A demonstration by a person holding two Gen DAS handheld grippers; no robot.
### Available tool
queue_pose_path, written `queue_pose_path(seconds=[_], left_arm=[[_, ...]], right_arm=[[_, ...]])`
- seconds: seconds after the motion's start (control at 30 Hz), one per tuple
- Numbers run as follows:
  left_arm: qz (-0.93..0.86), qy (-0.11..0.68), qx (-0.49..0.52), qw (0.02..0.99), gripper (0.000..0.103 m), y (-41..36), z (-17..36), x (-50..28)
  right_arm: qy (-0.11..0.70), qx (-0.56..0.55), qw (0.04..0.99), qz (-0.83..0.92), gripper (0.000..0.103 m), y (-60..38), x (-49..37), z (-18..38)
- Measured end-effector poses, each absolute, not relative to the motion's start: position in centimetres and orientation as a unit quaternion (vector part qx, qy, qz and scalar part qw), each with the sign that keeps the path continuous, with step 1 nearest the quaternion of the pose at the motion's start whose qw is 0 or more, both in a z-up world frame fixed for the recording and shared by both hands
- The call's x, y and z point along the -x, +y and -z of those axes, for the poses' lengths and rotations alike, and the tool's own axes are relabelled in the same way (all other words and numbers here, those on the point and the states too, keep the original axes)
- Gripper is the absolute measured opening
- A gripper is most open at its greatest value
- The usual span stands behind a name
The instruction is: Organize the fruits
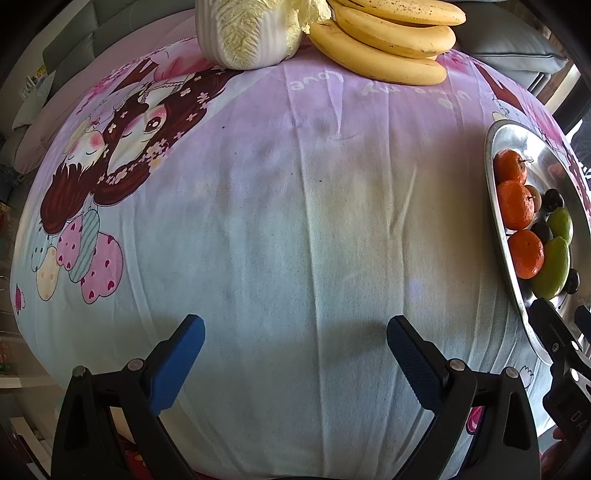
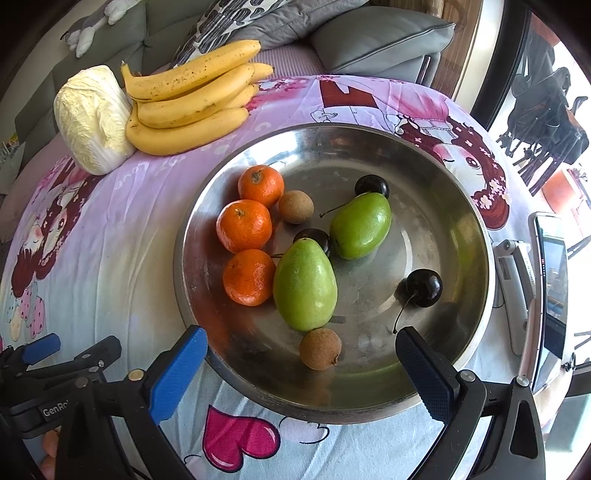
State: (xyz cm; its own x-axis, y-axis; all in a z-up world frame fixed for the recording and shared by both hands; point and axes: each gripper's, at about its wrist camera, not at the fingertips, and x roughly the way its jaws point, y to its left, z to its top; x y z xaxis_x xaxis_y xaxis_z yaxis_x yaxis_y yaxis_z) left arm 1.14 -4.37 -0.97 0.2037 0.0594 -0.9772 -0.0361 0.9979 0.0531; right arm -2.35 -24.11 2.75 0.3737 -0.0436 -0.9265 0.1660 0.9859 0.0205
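A steel bowl (image 2: pixel 450 206) on the cartoon-print cloth holds three oranges (image 2: pixel 243 225), two green fruits (image 2: pixel 304 286), three dark cherries (image 2: pixel 424 288) and two brown longans (image 2: pixel 319 349). A bunch of bananas (image 2: pixel 192 107) lies at the far side; it also shows in the left wrist view (image 1: pixel 384 40). My right gripper (image 2: pixel 299 347) is open and empty over the bowl's near rim. My left gripper (image 1: pixel 295 332) is open and empty above bare cloth, left of the bowl (image 1: pixel 498 221).
A napa cabbage (image 2: pixel 92 118) lies beside the bananas, and shows in the left wrist view (image 1: pixel 247 33). A phone on a stand (image 2: pixel 550 295) is right of the bowl. A grey sofa with cushions (image 2: pixel 369 37) stands behind the table.
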Motion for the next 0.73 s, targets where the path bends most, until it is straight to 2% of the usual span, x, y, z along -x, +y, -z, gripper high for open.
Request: queue_pose_path(seconds=[0.73], left_arm=[[-0.034,0.628,-0.001,0.778,0.097,-4.09,0.8,-1.29]], right_arm=[[0.56,-0.062,0.824,0.065,0.103,-24.21,2.27,-2.54]])
